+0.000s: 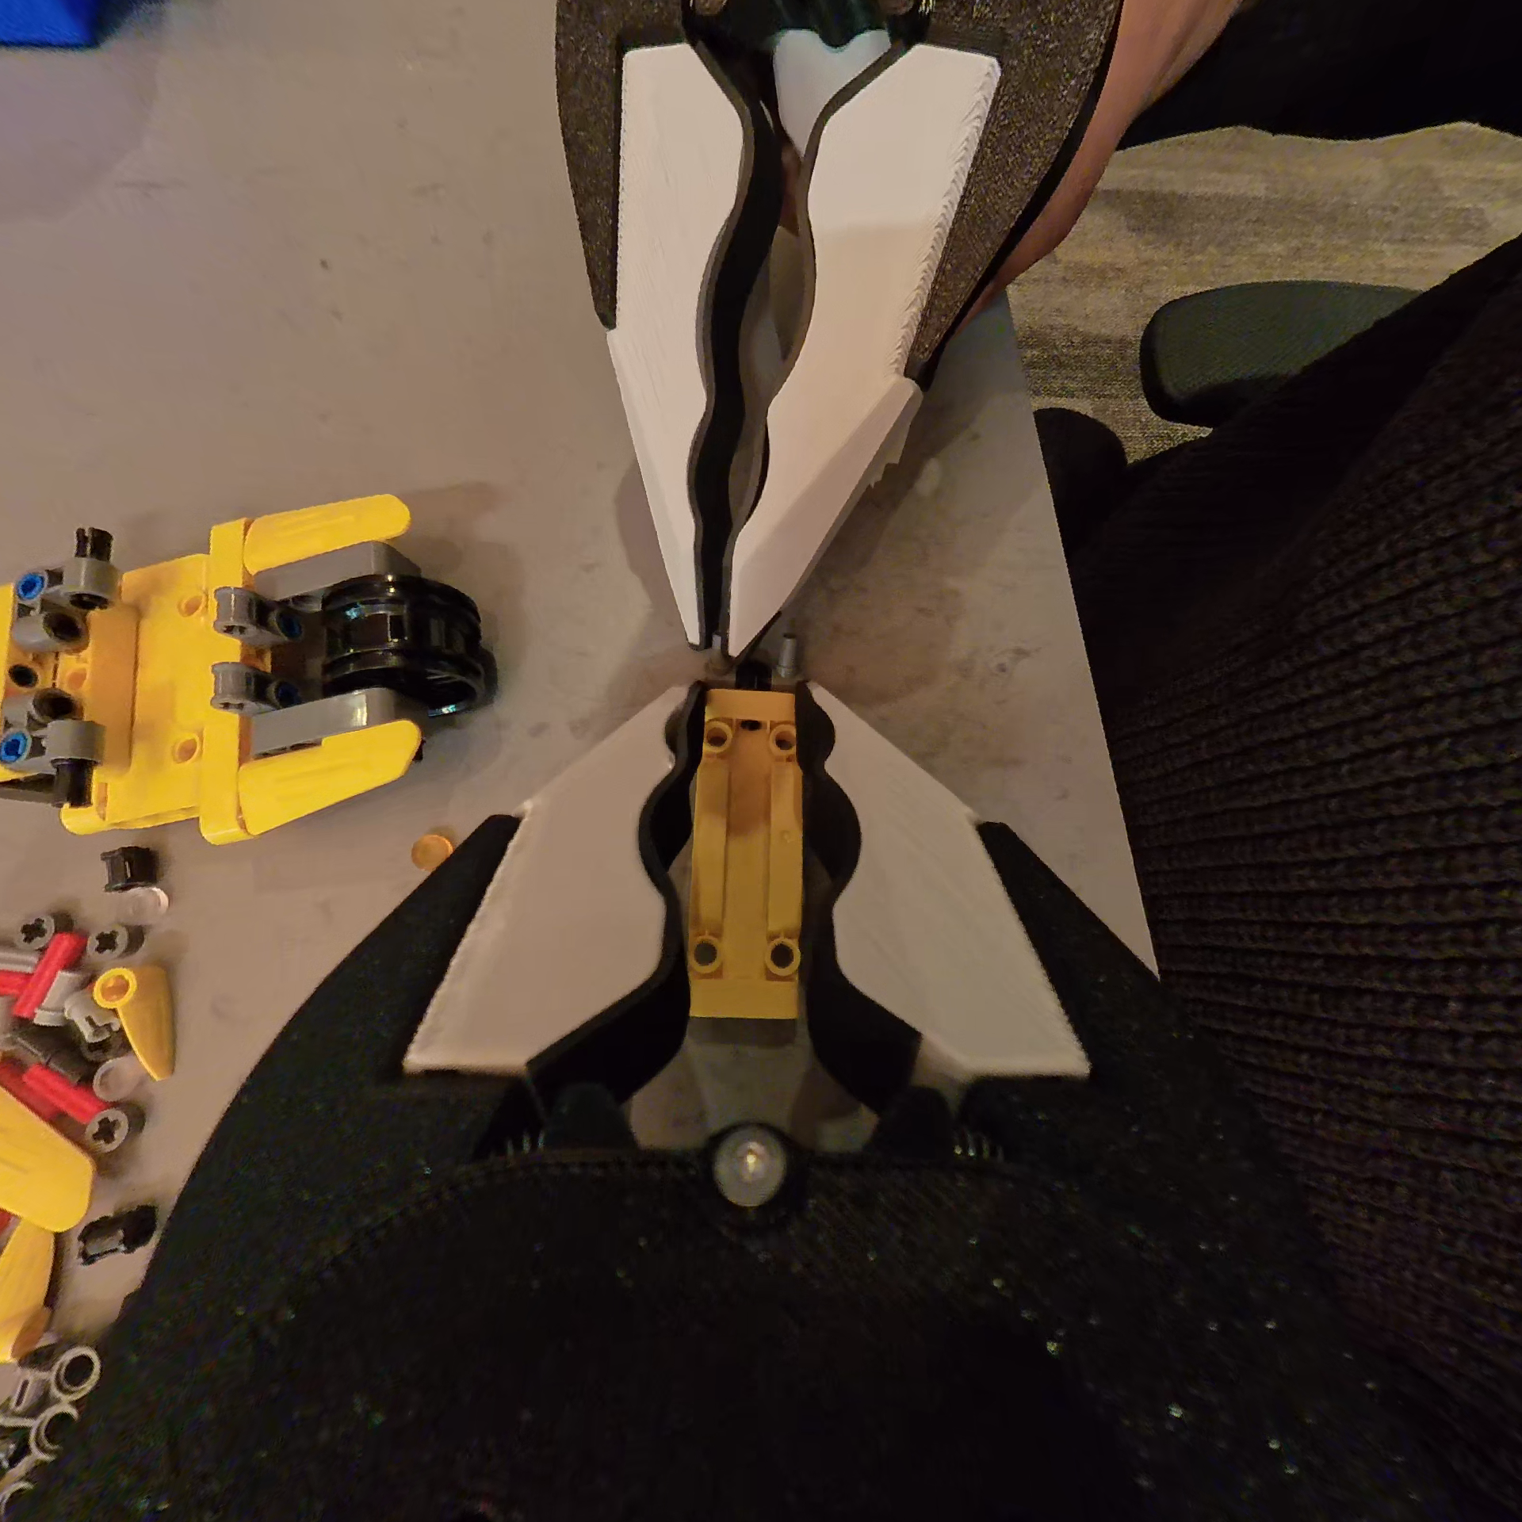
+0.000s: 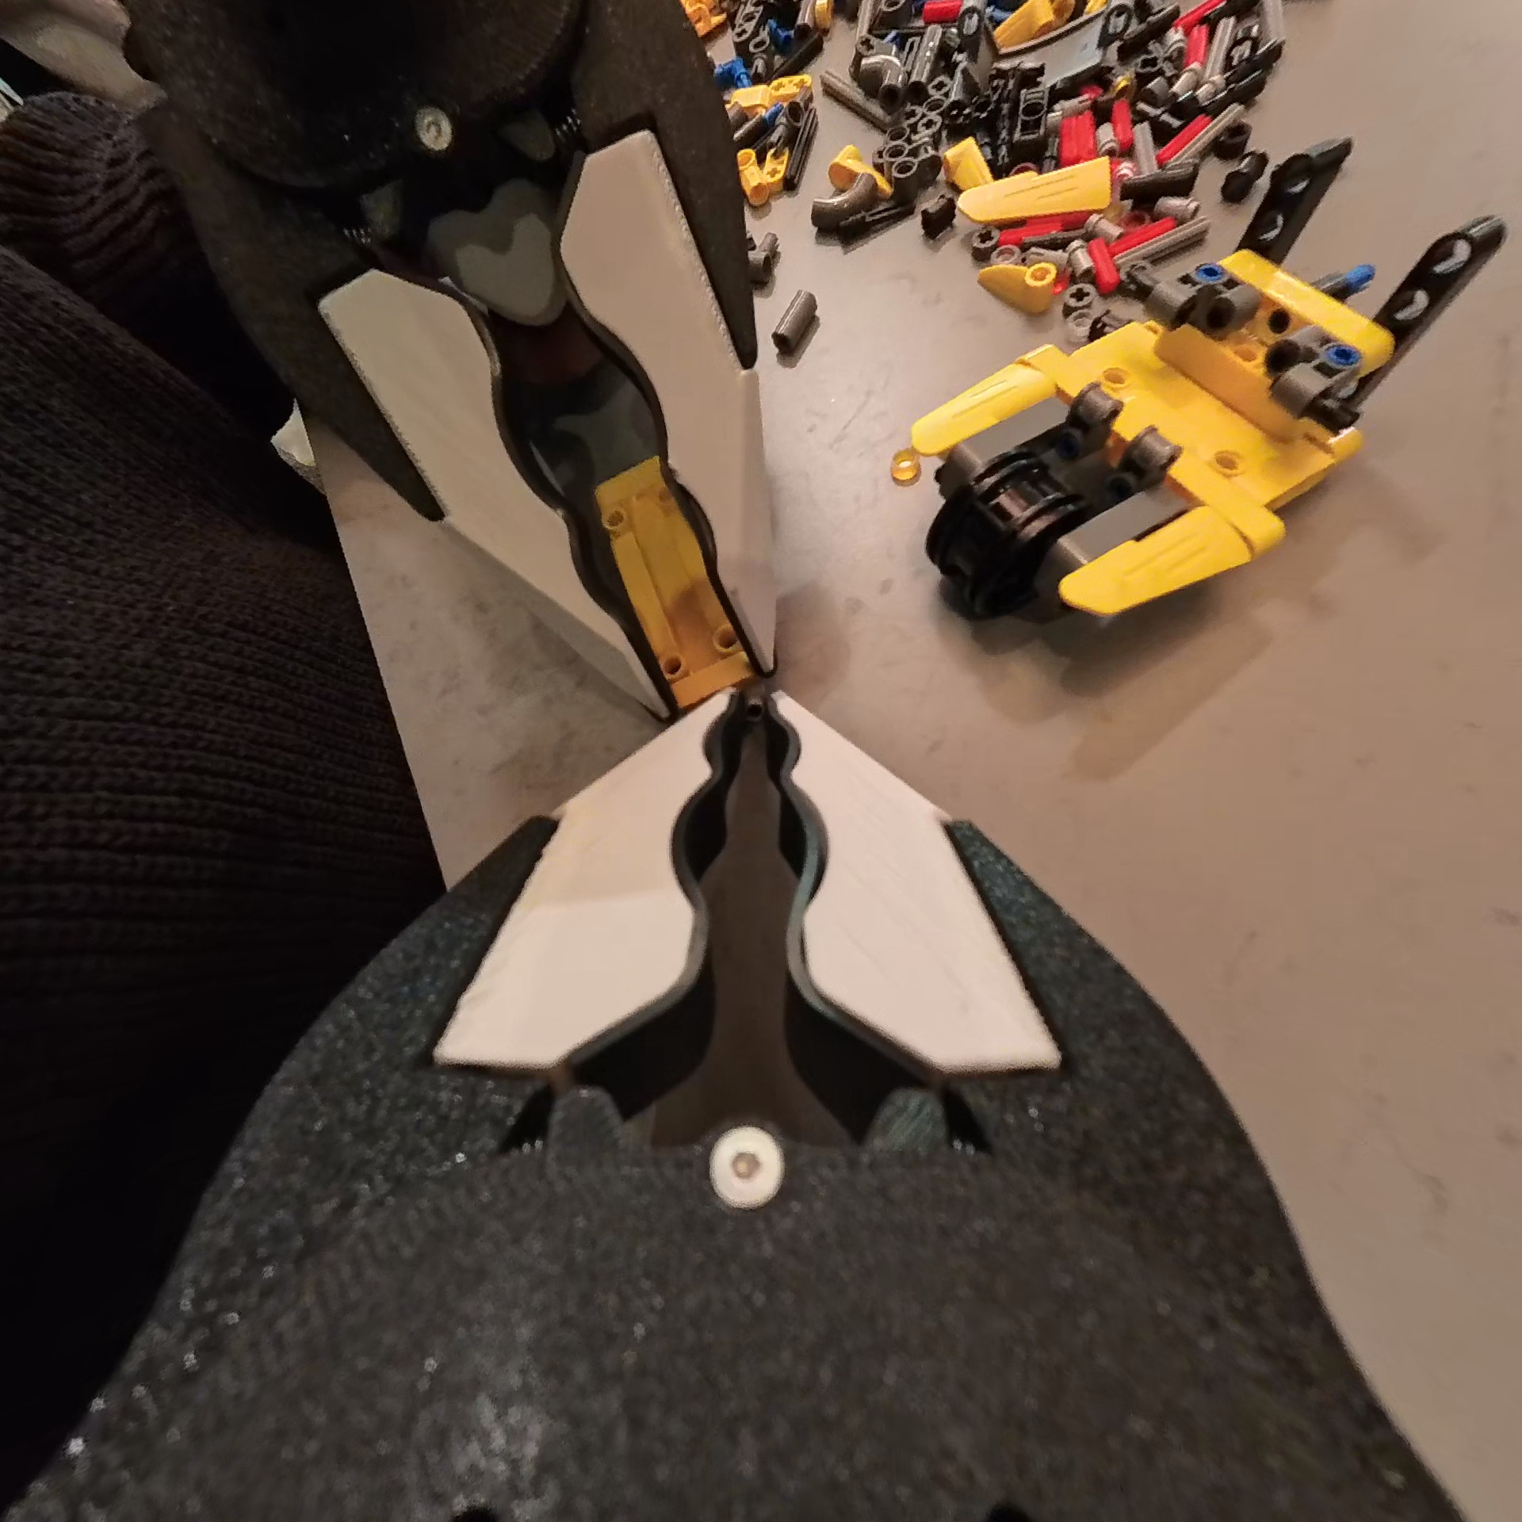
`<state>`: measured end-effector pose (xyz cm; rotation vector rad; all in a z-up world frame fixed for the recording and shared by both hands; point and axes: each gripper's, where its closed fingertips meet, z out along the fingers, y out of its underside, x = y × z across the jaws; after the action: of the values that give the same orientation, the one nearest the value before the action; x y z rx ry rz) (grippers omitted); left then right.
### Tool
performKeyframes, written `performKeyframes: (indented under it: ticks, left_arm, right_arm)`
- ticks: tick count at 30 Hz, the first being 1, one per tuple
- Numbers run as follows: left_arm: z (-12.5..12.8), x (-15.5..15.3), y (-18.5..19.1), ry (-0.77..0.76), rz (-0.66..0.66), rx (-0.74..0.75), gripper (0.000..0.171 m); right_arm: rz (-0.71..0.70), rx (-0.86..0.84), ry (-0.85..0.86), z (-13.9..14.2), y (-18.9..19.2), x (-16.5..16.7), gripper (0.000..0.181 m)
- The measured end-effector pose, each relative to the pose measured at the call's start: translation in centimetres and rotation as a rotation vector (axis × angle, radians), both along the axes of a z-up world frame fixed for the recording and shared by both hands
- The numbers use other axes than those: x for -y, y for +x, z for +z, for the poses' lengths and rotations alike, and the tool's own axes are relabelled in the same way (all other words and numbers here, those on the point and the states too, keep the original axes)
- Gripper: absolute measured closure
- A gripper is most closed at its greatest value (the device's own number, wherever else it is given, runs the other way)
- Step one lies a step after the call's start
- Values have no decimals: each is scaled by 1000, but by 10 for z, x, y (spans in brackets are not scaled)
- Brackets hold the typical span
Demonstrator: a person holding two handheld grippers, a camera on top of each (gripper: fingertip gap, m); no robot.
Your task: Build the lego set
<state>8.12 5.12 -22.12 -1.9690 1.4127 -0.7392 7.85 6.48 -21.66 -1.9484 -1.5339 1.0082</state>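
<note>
My left gripper point(image 1: 749, 690) is shut on a yellow studded panel piece point(image 1: 745, 856), held lengthwise between its fingers above the grey table point(image 1: 329, 288). My right gripper point(image 1: 719, 649) comes in from the opposite side, tip to tip with it. In the right wrist view my right gripper point(image 2: 753, 702) is shut, with a small dark pin point(image 2: 754, 708) pinched at its tips against the end of the yellow panel point(image 2: 667, 576) in the left gripper point(image 2: 715, 688). A short grey pin point(image 1: 787, 659) sticks out of the panel's end.
A part-built yellow model point(image 1: 189, 675) point(image 2: 1169, 412) with a black wheel point(image 1: 403, 642) lies nearby. A heap of loose parts point(image 2: 1029, 123) point(image 1: 74, 1029) and an orange round stud point(image 1: 432, 848) lie on the table. A person's dark knitted sleeve point(image 1: 1318, 824) is at the table edge. The tips of both grippers are at nearly the same place.
</note>
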Motion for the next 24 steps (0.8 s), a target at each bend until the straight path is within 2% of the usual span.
performKeyframes:
  ticks: [6,9,13,17,24]
  left_arm:
    - [-1,0,0,-4,0,-2,152]
    - [-1,0,0,-4,-1,-3,152]
    - [-1,0,0,-8,2,-4,151]
    - [-4,-2,-1,-15,12,-20,150]
    - [-4,-1,0,-10,8,-20,149]
  right_arm:
    - [5,11,7,-2,1,0,176]
    - [3,24,20,-4,5,-3,160]
    - [37,-41,48,7,8,0,150]
    - [98,-44,68,8,7,11,149]
    - [101,-21,82,4,6,11,150]
